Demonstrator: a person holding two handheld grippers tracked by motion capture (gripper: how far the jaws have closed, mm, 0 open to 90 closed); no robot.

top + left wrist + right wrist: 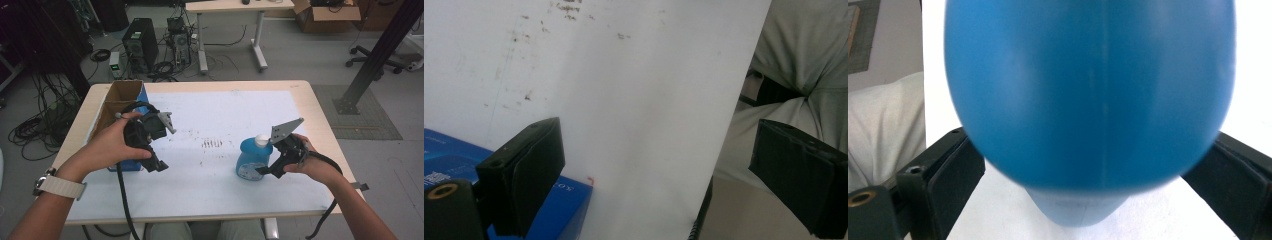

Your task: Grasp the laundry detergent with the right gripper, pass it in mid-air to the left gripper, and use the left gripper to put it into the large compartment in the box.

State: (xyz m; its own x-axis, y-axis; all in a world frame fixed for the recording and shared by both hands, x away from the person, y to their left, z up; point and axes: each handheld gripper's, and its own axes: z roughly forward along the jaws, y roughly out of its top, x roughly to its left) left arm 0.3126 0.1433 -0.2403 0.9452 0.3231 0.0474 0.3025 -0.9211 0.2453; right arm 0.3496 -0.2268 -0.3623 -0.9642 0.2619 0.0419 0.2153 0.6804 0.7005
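A blue bottle [251, 159] with a white cap stands on the white mat [210, 115] at the right. My right gripper [265, 169] reaches it from the right, jaws wide apart on either side. In the right gripper view the bottle [1088, 85] bulges between the two jaws of the right gripper [1091, 136] at full spread. My left gripper [156, 160] hovers at the left over a blue-sided open box [120, 97], pointing back toward the person. In the left gripper view my left gripper [659, 125] is open over the mat, with a corner of the blue box [566, 205] below.
The wooden table edge [320, 115] frames the mat. The person's lap [804, 60] lies beyond the mat's near edge. On the floor behind are a computer tower [140, 42], cable bundles [35, 130], a desk [235, 7], a cardboard box [327, 15] and a black post [375, 55].
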